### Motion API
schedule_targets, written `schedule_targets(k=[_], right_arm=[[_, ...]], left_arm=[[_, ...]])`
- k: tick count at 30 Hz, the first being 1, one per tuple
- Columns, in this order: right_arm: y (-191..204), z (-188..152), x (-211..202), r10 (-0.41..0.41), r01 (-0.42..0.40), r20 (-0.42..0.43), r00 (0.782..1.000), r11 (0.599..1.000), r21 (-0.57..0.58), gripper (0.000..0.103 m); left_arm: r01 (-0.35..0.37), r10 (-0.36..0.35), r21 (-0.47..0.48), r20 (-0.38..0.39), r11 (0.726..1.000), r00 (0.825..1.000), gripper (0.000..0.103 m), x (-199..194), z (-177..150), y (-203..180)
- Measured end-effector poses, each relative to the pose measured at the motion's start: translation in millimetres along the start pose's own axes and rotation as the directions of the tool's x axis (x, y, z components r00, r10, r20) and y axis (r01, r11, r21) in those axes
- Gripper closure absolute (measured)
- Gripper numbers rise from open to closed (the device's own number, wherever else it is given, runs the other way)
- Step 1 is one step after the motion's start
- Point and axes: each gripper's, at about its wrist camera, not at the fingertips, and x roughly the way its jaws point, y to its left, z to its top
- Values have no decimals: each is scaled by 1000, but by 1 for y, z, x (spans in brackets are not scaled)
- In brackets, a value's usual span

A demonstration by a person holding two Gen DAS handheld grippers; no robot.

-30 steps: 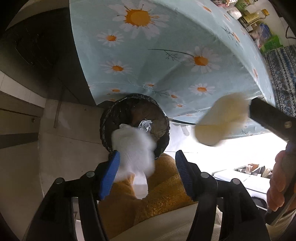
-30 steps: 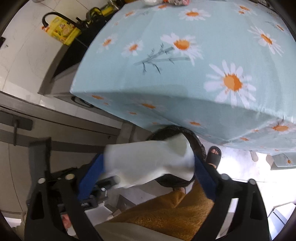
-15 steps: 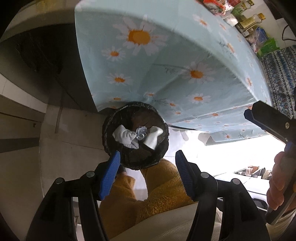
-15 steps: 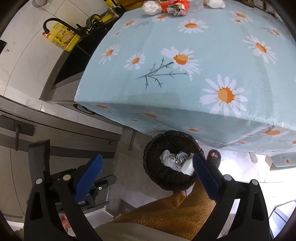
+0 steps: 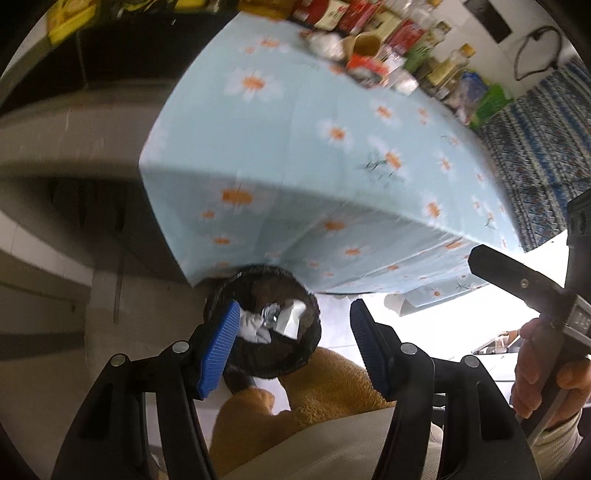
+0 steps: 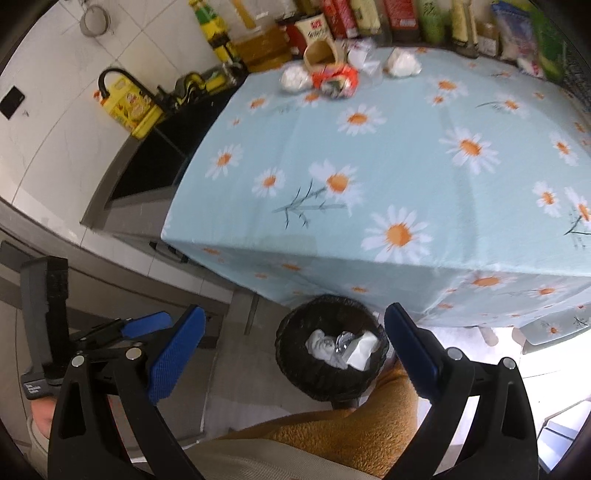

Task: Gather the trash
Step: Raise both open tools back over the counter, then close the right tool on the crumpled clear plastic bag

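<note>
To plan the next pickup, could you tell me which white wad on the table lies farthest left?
The white wad left of the red wrapper; the other lies right of it.

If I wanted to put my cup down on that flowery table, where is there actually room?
Most of the daisy tablecloth is bare: the whole near half, from the edge above the black trash bin back toward the middle. It is crowded only along the far side, where crumpled tissues, an orange wrapper and a row of packages and bottles sit.

You have dropped both white wads into the black bin (image 6: 330, 354) by the counter's near corner, and your left gripper (image 5: 291, 349) and right gripper (image 6: 295, 350) now gape empty, raised higher.
</note>
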Motion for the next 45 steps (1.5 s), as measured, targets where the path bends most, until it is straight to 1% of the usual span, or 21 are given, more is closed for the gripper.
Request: schedule_targets(k=[1, 6, 12, 17, 21, 25, 30, 34, 38, 42, 45], right_arm=[[-1, 2, -6, -4, 3, 20, 1000, 1000, 7, 6], [-3, 14, -22, -26, 25, 68, 997, 1000, 12, 6], [-17, 41, -42, -53, 53, 119, 991, 999, 4, 6], [-38, 71, -51, -76, 76, 142, 987, 997, 4, 6], [-59, 100, -50, -88, 89, 153, 984, 996, -5, 6], [-83, 135, -46, -81, 85, 163, 983, 996, -23, 6], [-110, 177, -35, -66, 73, 153, 986, 996, -41, 6], [-129, 212, -20, -56, 66, 127, 990, 995, -71, 6], [-142, 243, 2, -31, 41, 96, 995, 994, -105, 6], [-153, 268, 27, 6, 2, 59, 998, 991, -131, 7], [-157, 285, 46, 25, -21, 25, 999, 986, -164, 10]], left_arm=[[0, 0, 17, 11, 1000, 1000, 43, -5, 4, -3], [1, -4, 52, 52, 999, 999, 43, -19, 23, -11], [-1, -7, 89, 93, 996, 996, 43, -32, 51, -26], [-15, 4, 95, 114, 995, 993, 43, -29, 76, -41], [-17, 7, 77, 122, 997, 992, 43, -24, 98, -50], [-45, 37, 70, 117, 997, 992, 43, -14, 122, -60], [-69, 63, 46, 115, 997, 991, 43, -3, 152, -75], [-96, 91, 44, 115, 994, 989, 43, 7, 178, -94], [-107, 107, -3, 119, 994, 987, 43, 12, 197, -98], [-129, 132, -38, 100, 991, 986, 43, 24, 213, -100], [-139, 144, -60, 89, 988, 986, 43, 35, 223, -101]])
